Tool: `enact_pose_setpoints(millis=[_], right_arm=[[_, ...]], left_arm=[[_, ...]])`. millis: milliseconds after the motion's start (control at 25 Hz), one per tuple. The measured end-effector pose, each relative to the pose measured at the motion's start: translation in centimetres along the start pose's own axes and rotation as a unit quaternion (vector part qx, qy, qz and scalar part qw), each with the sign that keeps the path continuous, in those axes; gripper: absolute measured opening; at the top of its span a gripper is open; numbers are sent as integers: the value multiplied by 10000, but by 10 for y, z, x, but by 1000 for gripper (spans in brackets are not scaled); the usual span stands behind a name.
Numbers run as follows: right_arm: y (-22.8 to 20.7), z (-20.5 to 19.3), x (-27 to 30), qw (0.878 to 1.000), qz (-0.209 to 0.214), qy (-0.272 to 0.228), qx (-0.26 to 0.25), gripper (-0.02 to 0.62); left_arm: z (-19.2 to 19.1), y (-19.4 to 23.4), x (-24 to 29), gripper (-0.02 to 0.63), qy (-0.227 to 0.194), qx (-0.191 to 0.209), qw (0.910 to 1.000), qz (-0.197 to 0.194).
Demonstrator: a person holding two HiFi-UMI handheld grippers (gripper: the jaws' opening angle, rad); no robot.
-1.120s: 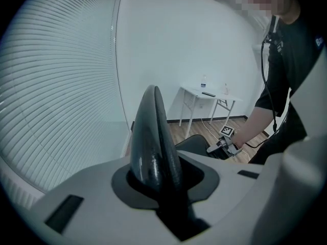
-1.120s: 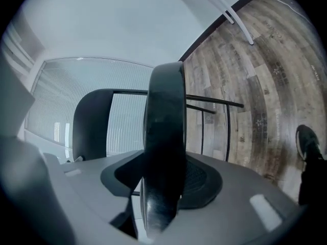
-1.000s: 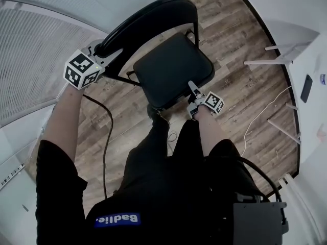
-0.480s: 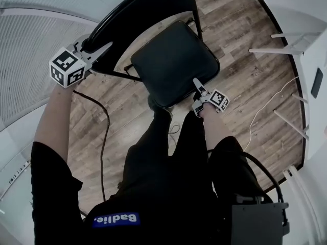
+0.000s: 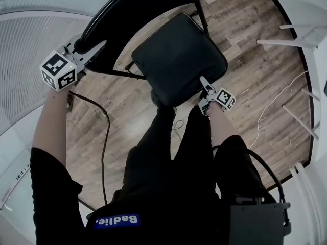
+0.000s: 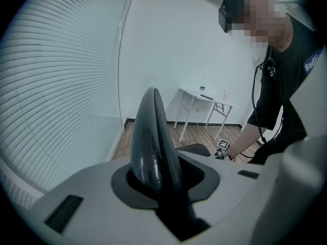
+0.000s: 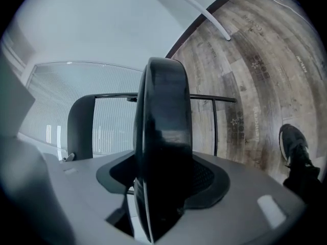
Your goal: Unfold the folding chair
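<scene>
A black folding chair stands on the wood floor, its padded seat (image 5: 179, 55) tipped toward me and its curved backrest (image 5: 133, 9) at the upper left. My left gripper (image 5: 89, 46) is shut on the backrest's top edge; in the left gripper view the backrest (image 6: 150, 137) rises between the jaws of the left gripper (image 6: 163, 188). My right gripper (image 5: 203, 83) sits at the seat's front edge. In the right gripper view the seat (image 7: 163, 126) fills the gap of the right gripper (image 7: 158, 198). Its jaws have just been opening, the seat still wedged between them.
White table legs (image 5: 301, 34) stand at the right, with a white cable (image 5: 265, 111) on the floor. A dark cable (image 5: 102, 121) runs left of my legs, and my shoe (image 5: 158, 98) is under the seat. Window blinds (image 5: 25, 34) fill the left.
The seat's front edge has swung lower and rightward with my right gripper on it. My left gripper has shifted left and down with the backrest.
</scene>
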State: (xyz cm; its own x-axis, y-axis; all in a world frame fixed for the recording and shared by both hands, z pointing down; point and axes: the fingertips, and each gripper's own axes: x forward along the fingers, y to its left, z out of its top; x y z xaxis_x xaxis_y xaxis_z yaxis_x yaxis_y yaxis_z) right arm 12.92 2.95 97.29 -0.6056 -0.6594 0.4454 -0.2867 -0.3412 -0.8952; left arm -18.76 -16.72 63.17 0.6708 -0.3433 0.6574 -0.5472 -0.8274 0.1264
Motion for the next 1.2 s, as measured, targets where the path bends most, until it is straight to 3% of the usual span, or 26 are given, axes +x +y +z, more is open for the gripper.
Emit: enact_pose_setpoints(millis=[240, 680, 1200], right_arm=[[-46, 2, -3, 9999, 9, 4, 169, 281], [-73, 5, 3, 9989, 365, 155, 241, 282], [-110, 3, -2, 9995, 203, 181, 134, 300]], left_arm=[[-11, -12, 23, 94, 53, -76, 10000, -31], [-23, 1, 41, 103, 112, -234, 9997, -45], [-36, 7, 44, 106, 31, -383, 9990, -223]])
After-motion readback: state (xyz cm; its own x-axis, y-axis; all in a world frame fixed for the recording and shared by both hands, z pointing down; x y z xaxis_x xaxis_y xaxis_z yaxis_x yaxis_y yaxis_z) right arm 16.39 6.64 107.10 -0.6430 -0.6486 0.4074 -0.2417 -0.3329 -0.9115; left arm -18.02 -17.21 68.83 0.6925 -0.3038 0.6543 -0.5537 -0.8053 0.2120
